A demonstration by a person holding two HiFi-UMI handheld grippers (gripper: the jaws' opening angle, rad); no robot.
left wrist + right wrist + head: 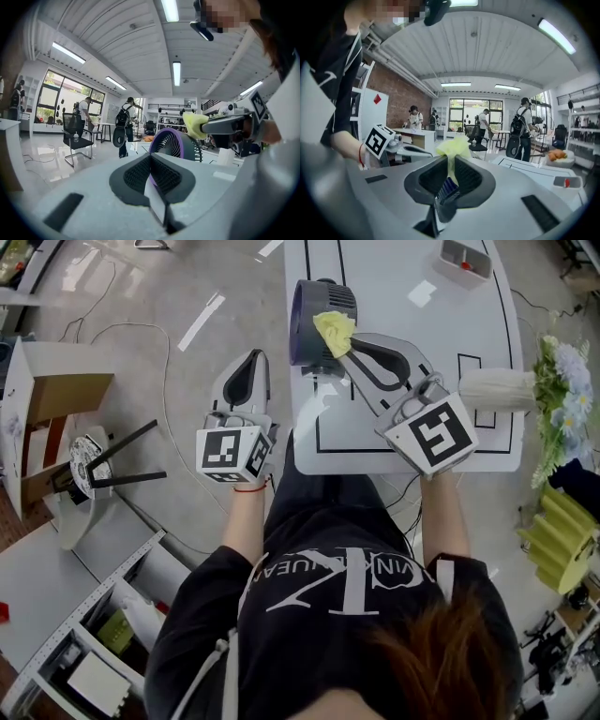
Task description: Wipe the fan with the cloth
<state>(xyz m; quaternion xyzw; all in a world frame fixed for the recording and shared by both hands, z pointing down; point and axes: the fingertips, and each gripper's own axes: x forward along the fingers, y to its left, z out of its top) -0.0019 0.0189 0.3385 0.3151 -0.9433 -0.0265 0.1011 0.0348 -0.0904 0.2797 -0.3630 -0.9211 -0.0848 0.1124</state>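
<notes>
a: where's the fan (319,320)?

b: on the white worktop (403,427), close to its left edge. it has a purple front ring and a dark wire cage behind it.

a: and the cloth (335,331)?

b: it's yellow and bunched up, pinched in the right gripper (345,345). in the right gripper view the jaws are closed on it, with the cloth (452,146) puffing out past the tips of that gripper (450,161).

a: is the cloth on the fan?

b: from the head view it lies over the top of the dark cage. the left gripper view shows the same: the cloth (193,123) sits at the upper right of the fan (176,145), right against the cage as far as i can tell.

a: what about the left gripper (251,360)?

b: it's off the worktop's left edge, over the floor, and it points toward the fan. in its own view the left gripper (150,157) has its dark pads together at the tips, with nothing between them.

a: anything else on the worktop?

b: a white vase (495,388) lies on its side at the right edge, with flowers (562,399) reaching out past that edge. a small tray (466,257) is near the far right corner.
</notes>
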